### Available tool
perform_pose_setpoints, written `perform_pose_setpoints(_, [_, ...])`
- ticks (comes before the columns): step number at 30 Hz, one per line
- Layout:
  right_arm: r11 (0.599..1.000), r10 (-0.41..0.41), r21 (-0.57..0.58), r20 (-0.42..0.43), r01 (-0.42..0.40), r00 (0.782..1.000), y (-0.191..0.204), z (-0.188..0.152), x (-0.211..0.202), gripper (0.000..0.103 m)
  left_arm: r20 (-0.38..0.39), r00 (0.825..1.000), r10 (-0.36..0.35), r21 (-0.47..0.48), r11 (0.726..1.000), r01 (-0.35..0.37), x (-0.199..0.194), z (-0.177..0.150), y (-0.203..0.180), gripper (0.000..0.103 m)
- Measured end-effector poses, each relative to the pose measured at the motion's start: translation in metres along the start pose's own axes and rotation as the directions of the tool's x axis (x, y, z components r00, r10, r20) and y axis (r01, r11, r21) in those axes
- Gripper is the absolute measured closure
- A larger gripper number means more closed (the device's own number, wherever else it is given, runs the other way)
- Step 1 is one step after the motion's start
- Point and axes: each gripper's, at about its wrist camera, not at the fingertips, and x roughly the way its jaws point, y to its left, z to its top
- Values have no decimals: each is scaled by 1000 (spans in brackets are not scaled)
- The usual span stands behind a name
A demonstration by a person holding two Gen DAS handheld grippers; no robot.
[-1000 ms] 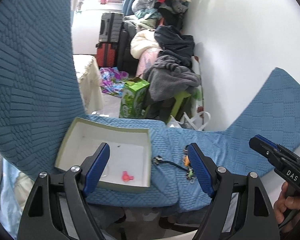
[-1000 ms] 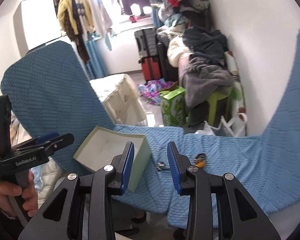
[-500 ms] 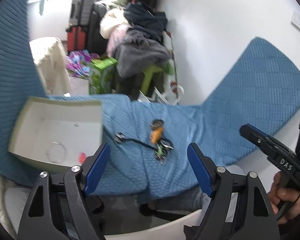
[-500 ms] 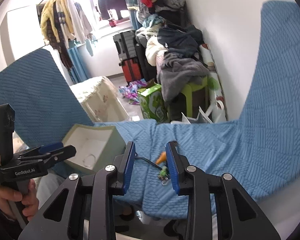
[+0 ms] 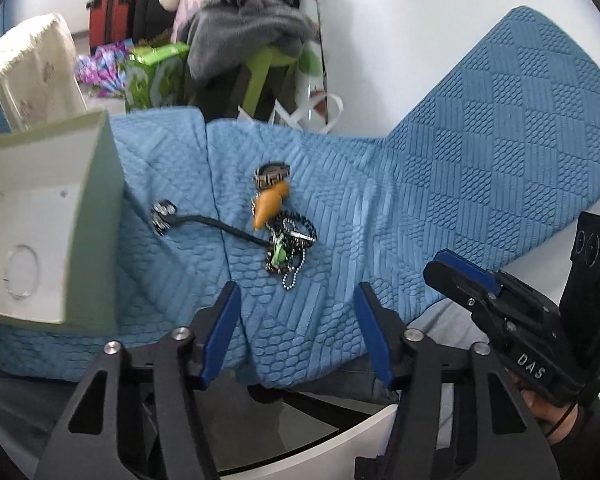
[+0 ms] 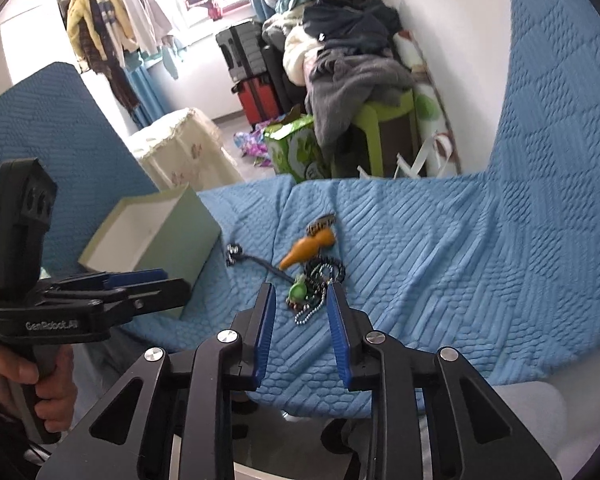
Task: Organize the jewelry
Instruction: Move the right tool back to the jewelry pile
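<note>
A tangle of jewelry lies on the blue quilted cloth: an orange carrot charm, a striped ring, a green charm, bead chains, and a black cord ending in silver beads. My left gripper hovers just short of the chain's loose end, its jaws closing on nothing. My right gripper is narrow and closing. The green charm shows between its fingers, but the left wrist view shows this gripper off to the pile's right, holding nothing. The open pale-green box at left holds a thin hoop.
Beyond the cloth's far edge stand a green stool piled with clothes, a green carton, suitcases and a cream-covered table. A white rounded edge runs below the cloth. A hand holds the left gripper.
Both grippers have come down toward the jewelry pile, which now fills the middle of both views. The left view swung from the box to the pile, and the left jaws narrowed.
</note>
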Motion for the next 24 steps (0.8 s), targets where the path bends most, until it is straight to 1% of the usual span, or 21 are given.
perform_pose_setpoints(2, [1000,-7,3,-1,7,1000,-5,-3,9,84,-35,999,-9,-24,1000,8,15,1,4,48])
perform_pose_setpoints(5, [1000,6,9,-10,-6,1000,-13,-3,24,85,-77,997,-15,-42,999,11,34,4,6,55])
perform_pose_setpoints(10, [999,39,9,-59,-39,998,-24,0,56,85,-116,993,-14,-36,999,10,60,9,6,56])
perform_pose_setpoints(12, [999,51,2,-77,-51,996,-26,3,69,85,-139,990,-21,-47,999,14,74,11,8,58])
perform_pose_setpoints(14, [998,62,-4,-89,-62,994,-28,3,80,85,-153,988,-20,-57,998,11,86,14,12,59])
perform_pose_setpoints(15, [998,67,-4,-99,-68,993,-29,4,86,85,-157,987,-18,-57,998,9,90,15,13,63])
perform_pose_setpoints(17, [997,73,-2,-121,-74,990,-34,5,101,85,-173,985,-20,-55,998,11,101,19,14,67])
perform_pose_setpoints(18, [998,65,-2,-126,-66,990,-35,6,106,86,-177,984,-20,-55,998,10,105,20,15,67])
perform_pose_setpoints(19, [998,62,-2,-128,-62,990,-36,7,110,88,-183,983,-12,-52,999,3,109,22,16,67])
perform_pose_setpoints(21, [997,80,3,-146,-81,986,-38,7,118,88,-192,981,-11,-41,999,3,117,26,17,67])
perform_pose_setpoints(23, [997,75,-7,-171,-77,982,-39,7,129,88,-189,982,-1,-39,999,-6,122,29,18,68])
perform_pose_setpoints(24, [997,71,-13,-178,-75,981,-39,7,133,88,-193,981,-6,-42,999,-2,125,31,19,73])
